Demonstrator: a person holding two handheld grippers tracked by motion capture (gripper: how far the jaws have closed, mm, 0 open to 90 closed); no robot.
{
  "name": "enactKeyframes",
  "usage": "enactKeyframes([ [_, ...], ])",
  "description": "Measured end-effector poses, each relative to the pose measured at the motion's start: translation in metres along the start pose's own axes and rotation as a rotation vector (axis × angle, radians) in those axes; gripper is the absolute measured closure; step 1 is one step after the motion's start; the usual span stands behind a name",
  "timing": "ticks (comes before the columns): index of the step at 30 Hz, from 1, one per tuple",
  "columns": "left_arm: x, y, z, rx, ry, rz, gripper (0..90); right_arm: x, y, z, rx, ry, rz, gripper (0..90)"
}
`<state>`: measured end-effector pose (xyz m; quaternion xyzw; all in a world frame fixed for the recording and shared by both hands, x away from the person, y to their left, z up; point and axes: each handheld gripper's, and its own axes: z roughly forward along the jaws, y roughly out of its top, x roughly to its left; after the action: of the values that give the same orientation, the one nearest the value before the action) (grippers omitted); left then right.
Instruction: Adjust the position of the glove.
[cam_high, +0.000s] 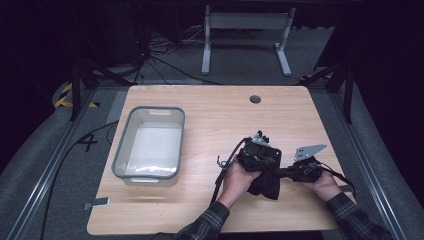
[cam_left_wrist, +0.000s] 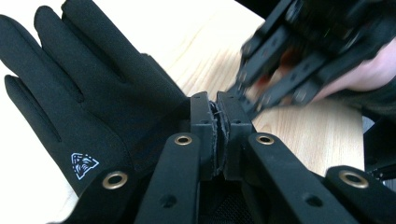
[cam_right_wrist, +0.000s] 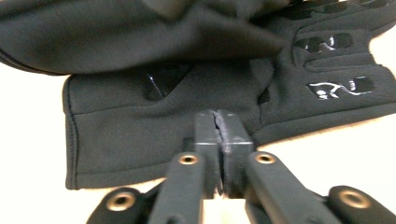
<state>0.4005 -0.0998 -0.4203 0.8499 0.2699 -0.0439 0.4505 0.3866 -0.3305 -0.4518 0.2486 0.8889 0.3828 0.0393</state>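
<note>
Table: pale wood, cable hole at far edge.
Bin: grey, left side.
Floor: grey carpet, cables.
Glove: black, near right, under both grippers.
Left gripper: jaws together.
Right gripper: jaws together above glove.

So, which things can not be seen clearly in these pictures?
- Black glove, high view: the hands and both grippers cover most of it; one glove or two is unclear.
- Left gripper, left gripper view: jaws closed, but whether fabric is pinched is hidden.
- Right gripper, right gripper view: its tips meet the glove; a grip is uncertain.
- Grey bin, high view: its contents are too glary to tell.
</note>
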Motion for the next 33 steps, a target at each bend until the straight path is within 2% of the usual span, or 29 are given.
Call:
enactKeyframes([
  [3,-0.004,0.000,0.006,0.014,-0.001,0.014,86.5,-0.005,-0.003,-0.017,-0.027,-0.050,0.015,87.6],
  [4,-0.004,0.000,0.007,0.017,-0.002,0.016,86.5,-0.008,-0.005,-0.019,-0.036,-0.053,0.023,88.7],
  [6,-0.006,-0.001,0.012,0.028,-0.009,0.022,86.5,-0.012,-0.010,-0.018,-0.025,-0.052,0.043,89.6],
  [8,-0.009,-0.001,0.017,0.037,-0.014,0.031,86.5,-0.014,-0.013,-0.015,0.003,-0.062,0.039,89.8],
  [11,-0.013,-0.003,0.023,0.052,-0.022,0.043,86.5,-0.015,-0.012,-0.015,-0.004,-0.075,0.043,90.0],
  [16,-0.018,-0.007,0.032,0.069,-0.029,0.065,86.5,-0.018,-0.014,-0.015,0.016,-0.108,0.050,90.0],
  [25,-0.024,-0.010,0.045,0.090,-0.051,0.108,85.8,-0.018,-0.014,-0.013,0.020,-0.113,0.052,90.0],
  [28,-0.024,-0.010,0.044,0.071,-0.065,0.118,81.1,-0.018,-0.015,-0.014,0.022,-0.119,0.047,90.0],
  [33,-0.031,-0.004,0.032,0.028,-0.074,0.141,64.6,-0.021,-0.015,-0.023,-0.015,-0.138,0.058,90.0],
])
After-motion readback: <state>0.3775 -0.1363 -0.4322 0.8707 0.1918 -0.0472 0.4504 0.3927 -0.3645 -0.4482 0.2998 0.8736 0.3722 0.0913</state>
